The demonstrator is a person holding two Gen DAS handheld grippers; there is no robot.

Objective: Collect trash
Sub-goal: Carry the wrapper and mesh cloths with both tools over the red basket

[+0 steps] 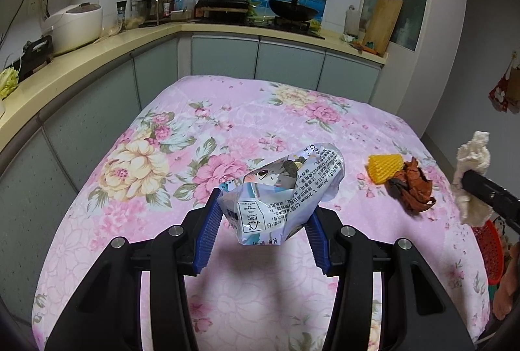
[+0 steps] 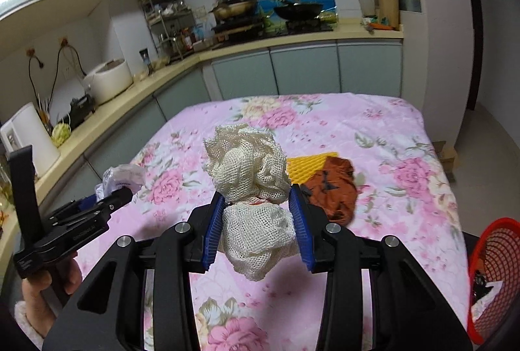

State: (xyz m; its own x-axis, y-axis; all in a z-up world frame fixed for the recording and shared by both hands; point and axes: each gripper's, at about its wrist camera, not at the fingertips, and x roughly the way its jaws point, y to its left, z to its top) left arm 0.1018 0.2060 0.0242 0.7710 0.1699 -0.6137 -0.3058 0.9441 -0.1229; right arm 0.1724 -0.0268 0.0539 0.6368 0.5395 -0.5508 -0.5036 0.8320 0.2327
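Left gripper (image 1: pixel 263 218) clamps a crumpled printed wrapper (image 1: pixel 279 188) between its blue pads, lifted clear of the floral tablecloth (image 1: pixel 130 188). Right gripper (image 2: pixel 256 221) is closed on a wad of cream mesh netting (image 2: pixel 250 185), also held above the cloth. Just beyond the right gripper's tips, slightly to its right, a yellow foam net (image 2: pixel 304 167) touches a crumpled orange-brown wrapper (image 2: pixel 338 188); both lie on the cloth. A red mesh basket (image 2: pixel 494 253) sits low at the right gripper's right side, off the table edge, with some scraps inside.
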